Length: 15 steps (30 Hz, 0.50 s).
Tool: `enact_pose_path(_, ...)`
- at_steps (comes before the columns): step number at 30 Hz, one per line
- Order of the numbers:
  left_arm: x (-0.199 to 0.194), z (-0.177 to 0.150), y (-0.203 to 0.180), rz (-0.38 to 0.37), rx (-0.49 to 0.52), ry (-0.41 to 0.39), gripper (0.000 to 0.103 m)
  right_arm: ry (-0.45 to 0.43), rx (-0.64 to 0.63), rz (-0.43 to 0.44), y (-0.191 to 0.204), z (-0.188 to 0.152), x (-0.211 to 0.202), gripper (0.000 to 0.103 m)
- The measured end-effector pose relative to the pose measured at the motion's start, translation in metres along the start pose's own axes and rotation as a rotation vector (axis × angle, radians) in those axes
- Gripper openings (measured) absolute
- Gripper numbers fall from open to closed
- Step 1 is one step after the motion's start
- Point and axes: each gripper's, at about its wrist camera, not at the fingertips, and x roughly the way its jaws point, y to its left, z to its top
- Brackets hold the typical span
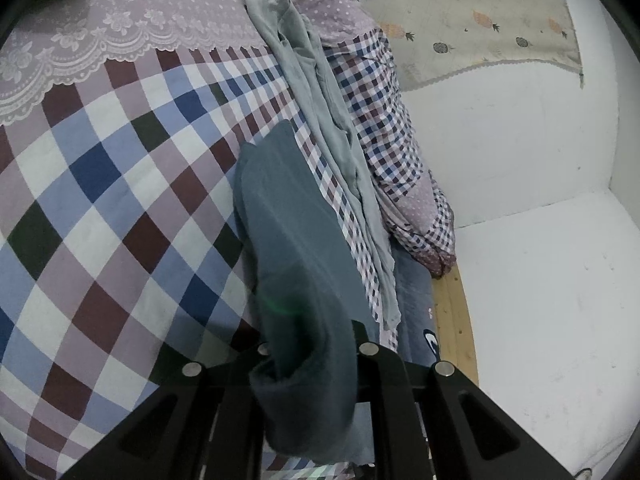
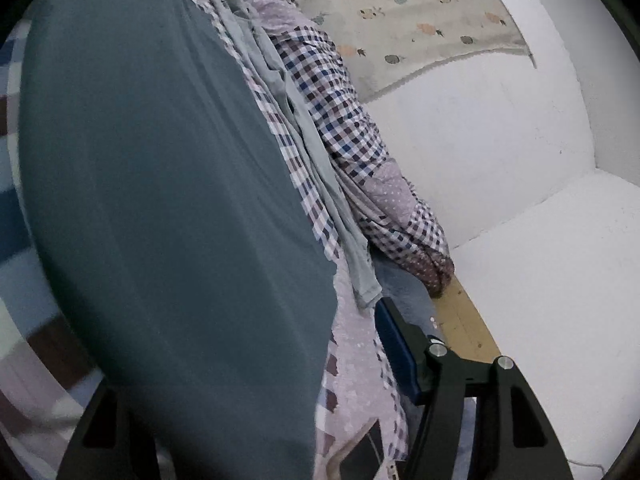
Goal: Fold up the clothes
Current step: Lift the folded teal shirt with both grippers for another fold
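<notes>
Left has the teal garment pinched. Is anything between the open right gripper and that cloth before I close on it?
Nothing visible. In the right wrist view the teal garment hangs directly across the right gripper, hiding its left finger; only the blue-padded right finger shows. The left gripper is shut on the garment's bunched end.

The left claw [image 1: 312, 354] points forward and slightly downward, its two fingers drawn close together and pinching a fold of cloth between them. The right claw [image 2: 256, 360] also tips slightly downward, its fingers spread wide; only the blue-padded right finger [image 2: 396, 356] shows.
</notes>
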Motion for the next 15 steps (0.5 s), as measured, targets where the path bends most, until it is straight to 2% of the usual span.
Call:
enact_pose_path(3, -0.001, -0.002, 0.001, 0.009, 0.002, 0.001, 0.009, 0.001, -0.042, -0.008, -0.001, -0.009, -0.004, 0.065)
enact_pose_path(8, 0.0, -0.003, 0.002, 0.027, 0.003, 0.002, 0.009, 0.028, -0.082, 0.053, 0.003, -0.021, -0.002, 0.034)
enact_pose_path(12, 0.0, -0.004, 0.004, 0.042, 0.005, 0.001, 0.009, 0.06, -0.052, 0.097, 0.002, -0.024, 0.002, 0.021)
enact_pose_path(13, 0.0, -0.004, 0.005, 0.046, 0.004, 0.002, 0.009, 0.07, -0.052, 0.107, 0.002, -0.025, 0.003, 0.013)
enact_pose_path(15, -0.001, -0.005, 0.006, 0.051, 0.002, 0.002, 0.009, 0.076, -0.05, 0.13, 0.001, -0.028, -0.001, 0.012)
